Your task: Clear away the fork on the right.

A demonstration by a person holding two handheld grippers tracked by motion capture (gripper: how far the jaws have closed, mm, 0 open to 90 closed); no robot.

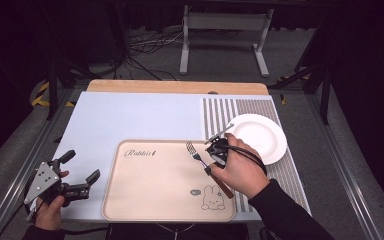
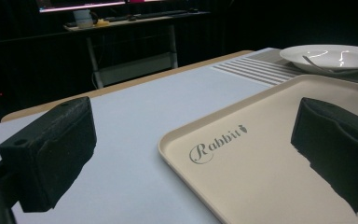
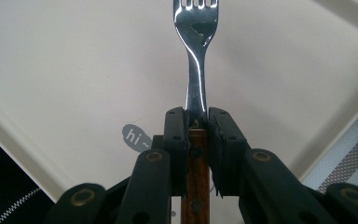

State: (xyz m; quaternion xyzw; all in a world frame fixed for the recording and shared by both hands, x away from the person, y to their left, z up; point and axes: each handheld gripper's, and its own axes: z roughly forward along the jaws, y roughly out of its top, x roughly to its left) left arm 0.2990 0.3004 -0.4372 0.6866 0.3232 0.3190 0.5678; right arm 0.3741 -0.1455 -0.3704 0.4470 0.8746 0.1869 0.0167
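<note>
A dark room is surrounding a pale mat [image 1: 130, 120] lying under both claws. A beige tray [image 1: 150, 195] is sitting beneath the right claw [image 3: 196, 122], a white plate [image 1: 260, 135] just beyond it. That claw is gripping a fork [image 3: 196, 28] by its wooden handle, tines pointing ahead over the tray. The left claw [image 1: 75, 175] is gaping open beside the tray's left edge.

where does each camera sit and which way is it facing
High view: above the person's side, looking forward and down on the tray, plate and fork; both hands and sleeves show.
Left gripper view: on the left gripper, low, looking across the tray toward the plate; its open black fingers show.
Right gripper view: on the right gripper, looking down at the tray; its fingers clamp the fork.
All three share the tray.
</note>
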